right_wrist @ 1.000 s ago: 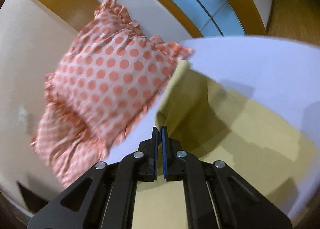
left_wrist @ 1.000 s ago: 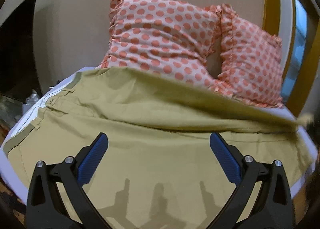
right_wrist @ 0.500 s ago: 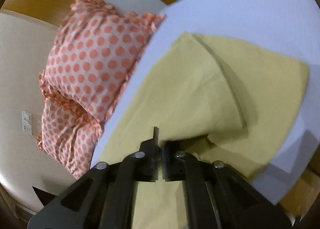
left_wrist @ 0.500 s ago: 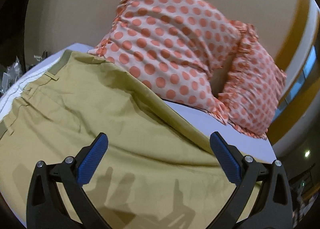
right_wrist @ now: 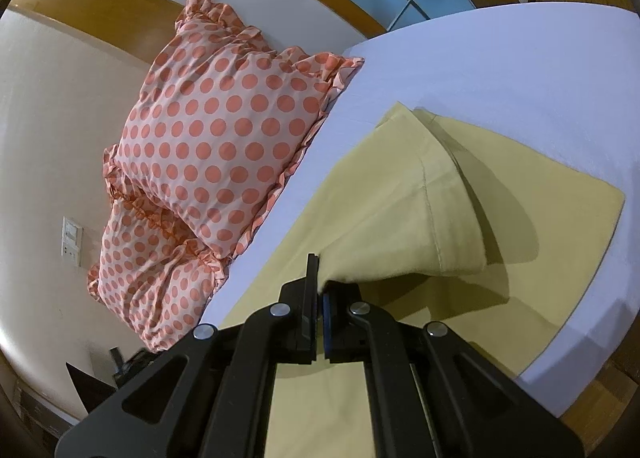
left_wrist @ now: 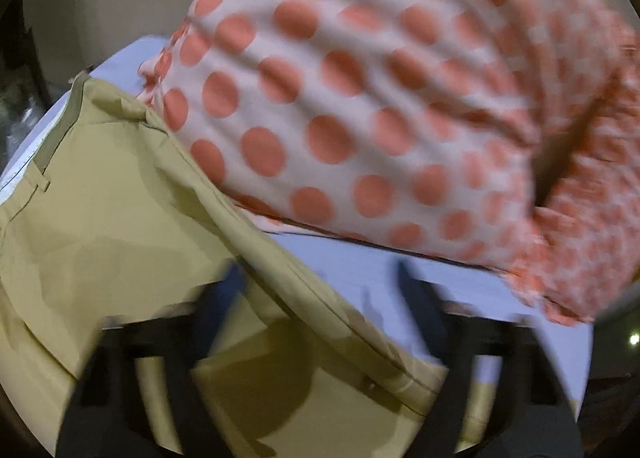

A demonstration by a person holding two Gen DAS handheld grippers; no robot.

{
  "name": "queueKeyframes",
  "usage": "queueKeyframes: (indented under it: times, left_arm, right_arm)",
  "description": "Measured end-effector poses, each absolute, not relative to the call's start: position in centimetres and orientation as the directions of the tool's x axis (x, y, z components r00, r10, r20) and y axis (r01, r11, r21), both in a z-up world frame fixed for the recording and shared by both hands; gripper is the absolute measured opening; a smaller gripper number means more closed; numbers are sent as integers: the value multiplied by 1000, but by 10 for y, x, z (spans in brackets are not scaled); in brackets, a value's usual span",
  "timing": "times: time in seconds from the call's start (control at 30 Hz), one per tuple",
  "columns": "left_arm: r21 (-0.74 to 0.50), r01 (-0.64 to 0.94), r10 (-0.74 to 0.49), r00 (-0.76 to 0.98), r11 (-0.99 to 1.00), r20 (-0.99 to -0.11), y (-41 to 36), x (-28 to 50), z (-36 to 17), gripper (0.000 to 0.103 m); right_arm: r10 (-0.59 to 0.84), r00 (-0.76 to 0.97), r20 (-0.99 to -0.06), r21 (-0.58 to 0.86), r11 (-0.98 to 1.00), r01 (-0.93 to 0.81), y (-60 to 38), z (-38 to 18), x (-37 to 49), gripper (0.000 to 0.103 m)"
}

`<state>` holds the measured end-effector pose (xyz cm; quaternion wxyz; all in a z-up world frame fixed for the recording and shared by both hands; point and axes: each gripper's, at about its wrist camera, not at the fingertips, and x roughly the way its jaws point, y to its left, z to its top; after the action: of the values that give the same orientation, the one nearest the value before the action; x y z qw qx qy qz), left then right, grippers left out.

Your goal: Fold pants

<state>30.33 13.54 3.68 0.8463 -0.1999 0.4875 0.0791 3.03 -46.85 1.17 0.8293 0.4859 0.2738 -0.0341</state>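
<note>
Right now, khaki pants (right_wrist: 384, 194) spread on a pale lavender bed (right_wrist: 500, 70), running from beside the polka-dot pillows (right_wrist: 216, 146) toward the rounded mattress edge at the far right of the right wrist view. Bare sheet on the far side of the cloth and in a narrow strip along that rounded edge; wooden floor just past it. Pillows stacked against the cream wall (right_wrist: 48, 130), their frilled border nearly touching the long edge of the pants.

Right gripper (right_wrist: 319, 290) pressed together, pinching a hemmed leg end and holding it raised, cloth draping down in a tent with a dark shadow beneath; a second layer flat under it.

Left wrist view heavily blurred. Left gripper (left_wrist: 320, 294) with fingers spread wide, nothing between them, low over the seam edge of the pants (left_wrist: 120, 226). Waistband with belt loop at far left, near the mattress edge. Pillow (left_wrist: 360, 98) looming close above, a thin wedge of sheet (left_wrist: 380, 270) between it and the cloth
</note>
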Motion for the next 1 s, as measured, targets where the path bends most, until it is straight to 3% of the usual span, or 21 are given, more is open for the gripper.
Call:
queueKeyframes:
  times: [0.03, 0.1, 0.37, 0.53, 0.67, 0.7, 0.73, 0.77, 0.83, 0.93, 1.0]
  left_arm:
    - [-268, -348, -67, 493, 898, -867, 141, 305, 31, 8]
    - [-374, -360, -134, 542, 855, -830, 160, 286, 29, 5]
    - [-399, -210, -122, 740, 893, -661, 164, 73, 85, 4]
    - [-415, -228, -132, 723, 881, -678, 161, -11, 54, 5]
    - [-393, -242, -116, 708, 887, -696, 160, -29, 34, 6]
    - [-412, -238, -135, 706, 880, -696, 162, -32, 28, 7]
    - [-416, -238, -138, 705, 878, -696, 163, -35, 25, 10]
    - [-416, -237, -137, 708, 878, -693, 163, -39, 24, 11]
    - [-411, -235, -125, 722, 881, -681, 163, -46, 21, 20]
    - [-427, -224, -131, 742, 876, -658, 165, -58, 21, 33]
    - [-434, -227, -123, 756, 872, -643, 170, -67, 22, 36]
  right_arm:
    - [211, 849, -485, 789, 524, 320, -469, 11, 31, 2]
    - [218, 852, -475, 794, 523, 309, -471, 13, 32, 2]
    - [155, 894, -421, 783, 559, 272, -486, 39, -1, 2]
    - [134, 859, -493, 751, 564, 343, -491, 18, -11, 2]
    - [124, 830, -545, 711, 592, 379, -489, 8, -14, 2]
    - [115, 823, -556, 699, 600, 389, -490, 10, -18, 6]
    - [100, 820, -564, 692, 600, 403, -491, 12, -24, 16]
    - [85, 818, -568, 686, 597, 415, -493, 13, -30, 36]
    - [24, 826, -564, 675, 589, 444, -499, 15, -46, 58]
    - [-59, 819, -570, 657, 566, 499, -510, 9, -62, 58]
    - [-67, 811, -582, 662, 541, 519, -516, 1, -63, 57]
